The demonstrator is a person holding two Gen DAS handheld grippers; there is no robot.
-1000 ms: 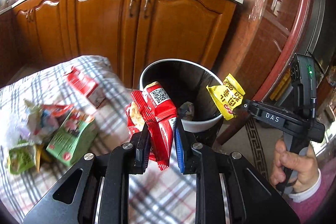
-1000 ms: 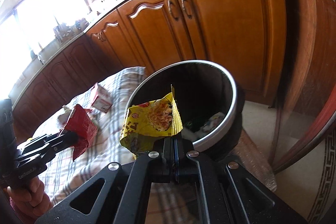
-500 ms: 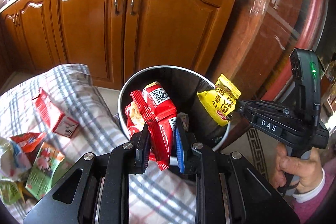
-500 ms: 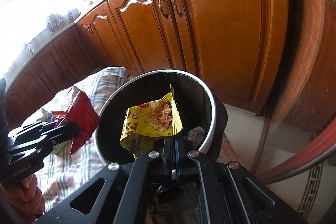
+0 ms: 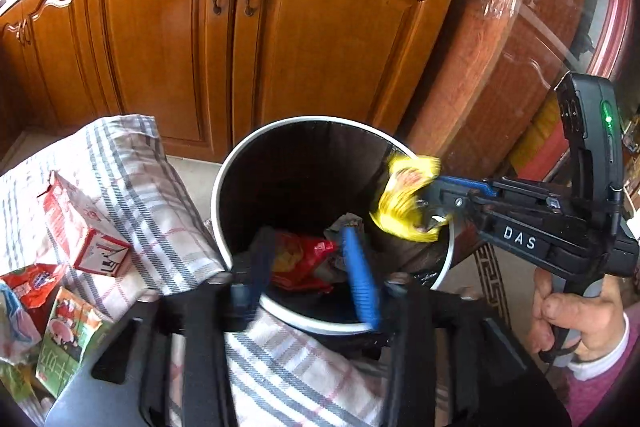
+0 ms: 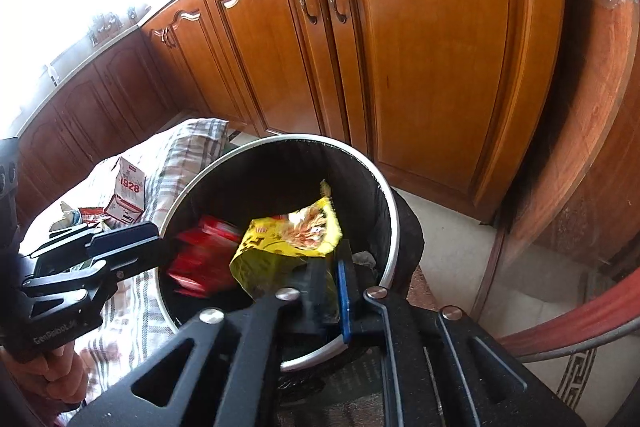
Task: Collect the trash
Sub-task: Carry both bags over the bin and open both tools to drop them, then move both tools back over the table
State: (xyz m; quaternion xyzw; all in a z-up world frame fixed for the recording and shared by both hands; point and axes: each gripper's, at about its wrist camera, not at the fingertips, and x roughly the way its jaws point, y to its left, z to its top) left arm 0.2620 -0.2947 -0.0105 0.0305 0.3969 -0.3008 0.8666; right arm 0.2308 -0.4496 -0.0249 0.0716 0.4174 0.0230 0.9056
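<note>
A plaid cloth [image 5: 132, 187] covers the table at lower left, carrying a red-and-white carton [image 5: 80, 227] and loose wrappers [image 5: 60, 331]. Wooden cabinets [image 5: 248, 39] fill the background. The left claw [image 5: 312, 267] is opening over the bin [image 5: 218, 203]; the red packet [image 5: 300, 259] lies blurred inside, free. Only the right wrist view shows the right claw [image 6: 328, 291] opening, the yellow packet [image 6: 280, 243] between its pads above the bin.

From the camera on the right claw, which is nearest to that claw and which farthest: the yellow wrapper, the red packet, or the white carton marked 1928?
1. Yellow wrapper: between the opening jaws of the right claw, over the bin.
2. Red packet: left, inside the bin.
3. White carton: far left, on the checked cloth.
</note>
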